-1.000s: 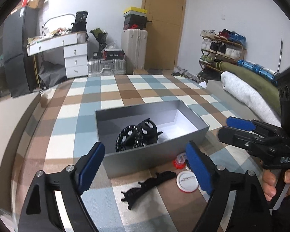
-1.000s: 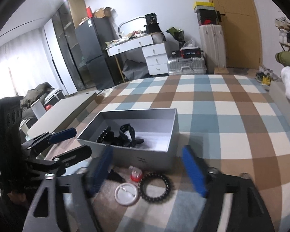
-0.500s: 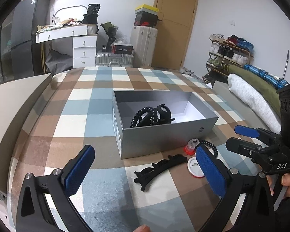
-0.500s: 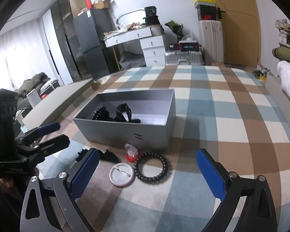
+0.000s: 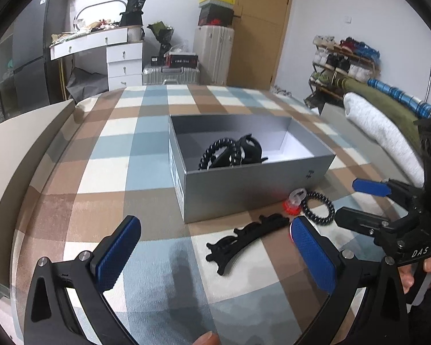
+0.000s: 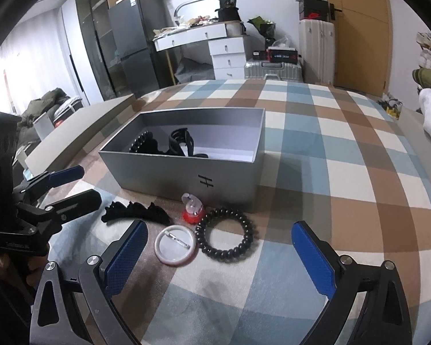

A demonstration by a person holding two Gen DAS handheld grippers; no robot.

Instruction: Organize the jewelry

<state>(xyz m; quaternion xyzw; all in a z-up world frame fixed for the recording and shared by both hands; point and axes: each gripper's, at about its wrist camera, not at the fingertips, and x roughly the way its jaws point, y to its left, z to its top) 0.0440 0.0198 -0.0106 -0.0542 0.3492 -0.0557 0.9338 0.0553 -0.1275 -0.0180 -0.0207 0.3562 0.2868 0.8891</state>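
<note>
Sorting so far: a grey box (image 6: pixel 186 172) was seen standing open on the checked cover (image 6: pixel 344 178); a black coil bracelet (image 5: pixel 215 152) and a black claw clip (image 5: pixel 251 148) were already lying inside it, toward its left half; the right half of the box floor was bare; the task was judged to be under way and less than half done
Left outside, from left to right: a long black hair clip (image 6: pixel 135 214) was lying just in front of the box's near wall; a small red-based ornament with a clear top (image 6: pixel 193 208) was set close against that wall; a round white badge (image 6: pixel 175 244) was lying flat in front of it; a second black coil band (image 6: pixel 224 234) was lying beside the badge, nearly touching the ornament; four pieces were thus judged to be still unsorted
Left gripper (image 5: pixel 215 256): its blue pads were spread as wide as they go; nothing was held or touched; the long hair clip was seen lying on the cover ahead of the pads, apart from both
Right gripper (image 6: pixel 218 254): its pads were likewise spread fully; nothing was gripped; the badge and the coil band were framed on the cover between and beyond the pads, with neither pad on them
Step in hand: a first approach to the loose pieces was judged most likely; no piece had been lifted yet
</note>
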